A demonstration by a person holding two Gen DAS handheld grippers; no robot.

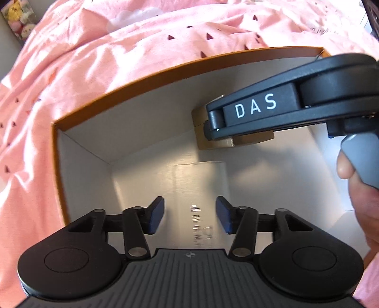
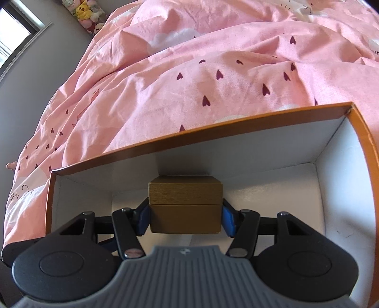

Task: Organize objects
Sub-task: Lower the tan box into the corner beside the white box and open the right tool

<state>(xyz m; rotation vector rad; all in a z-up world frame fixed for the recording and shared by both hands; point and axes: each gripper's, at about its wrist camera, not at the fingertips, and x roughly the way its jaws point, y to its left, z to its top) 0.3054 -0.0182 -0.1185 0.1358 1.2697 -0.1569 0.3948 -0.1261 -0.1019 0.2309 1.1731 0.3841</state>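
**Small gold box held inside the orange carton on the bed**

At the far left of the right wrist view, a grey wall and a window frame [image 2: 16, 30] border the bed, and a row of plush toys [image 2: 83, 11] sits at its head. The pink duvet [image 2: 189, 71], printed with dark hearts and white clouds, is rumpled across the whole bed.

On the duvet rests an open cardboard carton [image 2: 260, 118] with orange outer walls and a white interior. In the left wrist view its near-left corner shows at [image 1: 55, 132], and a strip of clear tape runs along the white floor.

The left gripper [image 1: 190, 215] hovers over that white floor with its blue pads [image 1: 156, 213] spread apart and nothing between them; it is open.

Further right, the right gripper [image 2: 186, 219] reaches down into the carton. Its blue pads [image 2: 228, 220] press on the left and right sides of a small gold-brown box [image 2: 186, 206] with a visible lid seam, so it is clamped on the box. The box is inside the carton, close to the far white wall; whether its base touches the floor cannot be told.

In the left wrist view the right gripper's black body [image 1: 284, 106], lettered "DAS", crosses the upper right, with the gold box [image 1: 213, 142] partly hidden beneath it. At the right edge, the person's hand [image 1: 360, 189] grips the grey handle.
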